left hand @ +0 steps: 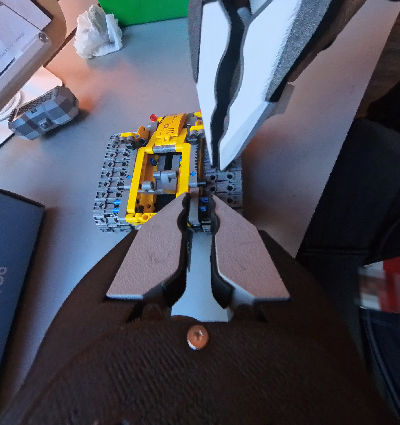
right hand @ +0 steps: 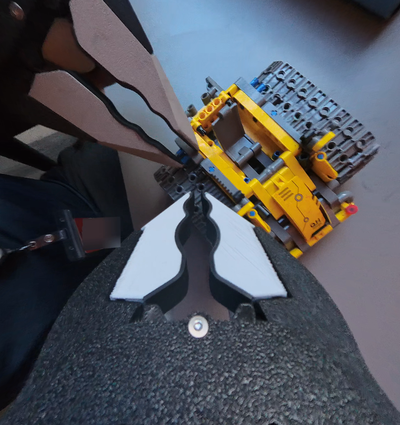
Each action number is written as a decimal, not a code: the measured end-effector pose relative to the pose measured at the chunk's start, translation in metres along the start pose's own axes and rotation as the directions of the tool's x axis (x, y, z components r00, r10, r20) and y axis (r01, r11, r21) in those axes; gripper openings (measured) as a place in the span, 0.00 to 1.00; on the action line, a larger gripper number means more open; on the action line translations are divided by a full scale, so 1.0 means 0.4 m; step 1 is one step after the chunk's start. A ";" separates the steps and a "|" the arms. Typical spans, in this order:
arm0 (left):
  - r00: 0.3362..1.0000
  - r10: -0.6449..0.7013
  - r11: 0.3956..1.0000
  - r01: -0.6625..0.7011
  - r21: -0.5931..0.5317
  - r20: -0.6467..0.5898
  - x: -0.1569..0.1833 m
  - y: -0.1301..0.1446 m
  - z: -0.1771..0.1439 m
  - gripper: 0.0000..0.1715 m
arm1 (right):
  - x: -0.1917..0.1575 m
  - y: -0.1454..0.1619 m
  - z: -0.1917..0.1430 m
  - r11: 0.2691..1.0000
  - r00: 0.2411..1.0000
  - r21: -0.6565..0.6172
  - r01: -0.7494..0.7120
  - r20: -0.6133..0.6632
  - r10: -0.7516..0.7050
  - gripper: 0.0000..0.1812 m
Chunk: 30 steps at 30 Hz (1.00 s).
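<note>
Your left gripper (left hand: pixel 199 197) is narrowed onto the grey side beam of the yellow-and-grey brick-built tracked vehicle (left hand: pixel 162 170), fingers pressed to either side of that beam at the near right edge. Your right gripper (right hand: pixel 197 195) is nearly closed, tips pinching the dark track links on the same side, just beside the left one. The vehicle sits flat on the grey table (left hand: pixel 56 241). Nearby: a dark blue box (left hand: pixel 8 264), a grey faceted block (left hand: pixel 44 115), a crumpled white tissue (left hand: pixel 97 34).
</note>
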State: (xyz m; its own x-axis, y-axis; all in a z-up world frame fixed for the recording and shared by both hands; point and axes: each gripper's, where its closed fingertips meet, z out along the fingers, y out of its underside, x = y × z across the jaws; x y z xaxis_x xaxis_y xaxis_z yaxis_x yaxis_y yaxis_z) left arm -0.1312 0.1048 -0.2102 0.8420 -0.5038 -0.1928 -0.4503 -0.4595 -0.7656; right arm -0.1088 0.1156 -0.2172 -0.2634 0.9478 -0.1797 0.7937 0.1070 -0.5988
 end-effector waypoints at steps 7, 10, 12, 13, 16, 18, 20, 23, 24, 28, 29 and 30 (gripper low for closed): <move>0.993 0.046 0.998 -0.041 -0.047 0.111 -0.021 0.014 -0.007 0.16 | -0.002 0.005 -0.009 0.989 0.996 0.143 0.039 -0.082 -0.027 0.05; 0.991 0.049 0.997 -0.041 -0.062 0.128 -0.024 0.023 -0.002 0.18 | -0.011 -0.002 -0.013 0.979 0.998 0.201 0.005 -0.066 0.008 0.04; 0.989 0.052 0.997 -0.043 -0.066 0.139 -0.027 0.023 -0.002 0.18 | -0.014 -0.001 -0.014 0.975 0.998 0.221 -0.017 -0.057 0.030 0.04; 0.989 0.047 0.997 -0.039 -0.064 0.140 -0.028 0.023 -0.001 0.18 | -0.016 -0.001 -0.015 0.973 0.998 0.231 -0.025 -0.054 0.039 0.04; 0.990 0.027 0.998 -0.020 -0.053 0.138 -0.031 0.024 -0.001 0.20 | -0.020 0.007 -0.014 0.970 0.997 0.240 -0.036 -0.054 0.050 0.05; 0.989 0.014 0.999 -0.007 -0.046 0.144 -0.036 0.024 -0.002 0.22 | -0.020 0.014 -0.016 0.969 0.996 0.246 -0.033 -0.069 0.052 0.05; 0.987 -0.003 0.999 0.010 -0.046 0.163 -0.046 0.028 -0.005 0.27 | -0.017 0.021 -0.022 0.966 0.995 0.259 -0.030 -0.088 0.055 0.05; 0.988 -0.030 0.999 0.035 -0.025 0.153 -0.047 0.029 -0.013 0.30 | -0.008 0.029 -0.033 0.957 0.990 0.288 -0.042 -0.114 0.078 0.05; 0.988 -0.064 0.998 0.067 -0.013 0.138 -0.045 0.028 -0.014 0.33 | -0.005 0.031 -0.038 0.953 0.989 0.298 -0.054 -0.114 0.092 0.06; 0.908 -0.408 0.907 0.415 0.068 -0.100 -0.004 -0.020 -0.015 0.22 | -0.002 0.028 -0.058 0.933 0.984 0.342 -0.109 -0.093 0.149 0.08; 0.855 -0.483 0.860 0.504 0.085 -0.187 0.007 -0.044 -0.023 0.19 | -0.002 0.025 -0.063 0.929 0.984 0.352 -0.112 -0.089 0.153 0.08; 0.802 -0.540 0.811 0.576 0.096 -0.255 0.010 -0.064 -0.032 0.19 | -0.003 0.024 -0.065 0.926 0.984 0.359 -0.113 -0.088 0.154 0.08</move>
State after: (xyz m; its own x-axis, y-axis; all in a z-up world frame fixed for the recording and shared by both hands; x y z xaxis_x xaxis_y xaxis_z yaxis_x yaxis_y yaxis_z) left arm -0.1200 0.1053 -0.1834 0.8430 -0.3425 0.4148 0.1485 -0.5929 -0.7914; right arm -0.0864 0.1235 -0.2024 -0.0889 0.9757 -0.2004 0.5681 -0.1156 -0.8148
